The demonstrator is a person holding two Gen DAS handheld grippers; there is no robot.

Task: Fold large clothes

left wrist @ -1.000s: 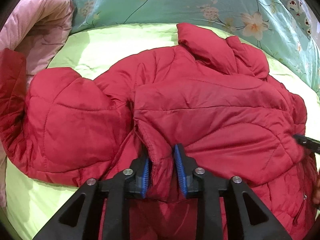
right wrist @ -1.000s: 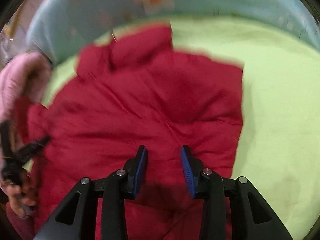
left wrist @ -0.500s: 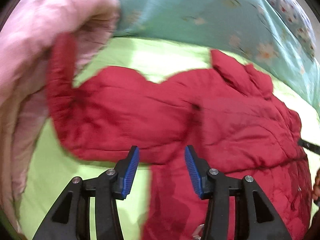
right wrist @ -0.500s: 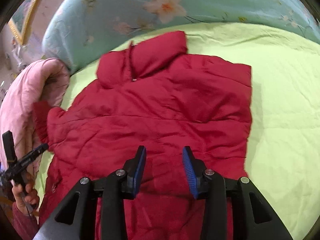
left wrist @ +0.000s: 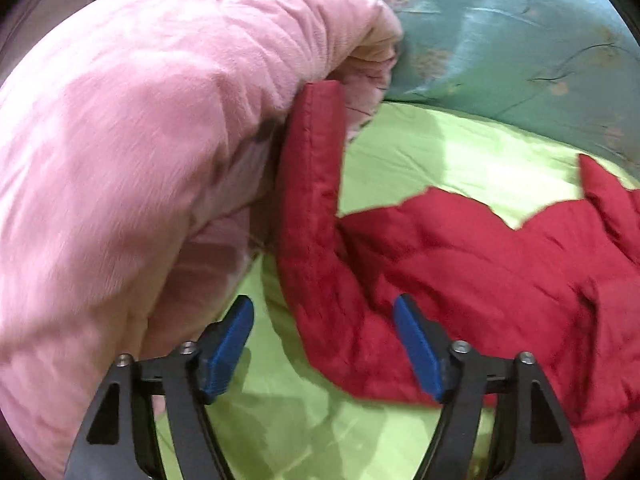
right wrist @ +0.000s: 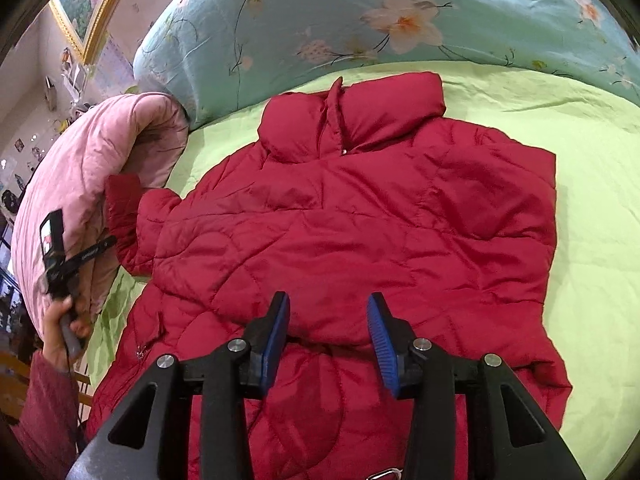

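Red padded jacket point(right wrist: 360, 232) is lying spread across the lime-green bed sheet point(right wrist: 592, 208), collar point(right wrist: 352, 120) pointing toward 12 o'clock in the right wrist view, its hem running off at 6 o'clock under the camera. One sleeve point(left wrist: 312, 184) is stretching out toward 9 o'clock there and is leaning up against a rolled pink blanket point(left wrist: 132, 152); in the left wrist view that sleeve is standing almost upright, its cuff touching the blanket's end. A teal floral quilt point(right wrist: 360, 20) is bunching along the far side of the bed at 12 o'clock.

Left tongs point(left wrist: 328, 344) are hovering wide open, holding nothing; one blue pad is sitting just beside the pink blanket, the other is overlapping the lower edge of the sleeve (contact cannot be told). Right tongs point(right wrist: 328, 340) are also gaping, empty, poised above the jacket's middle with the fabric showing between the pads. At 9 o'clock in the right view, the left hand point(right wrist: 64, 328) is gripping its handle beside the blanket.
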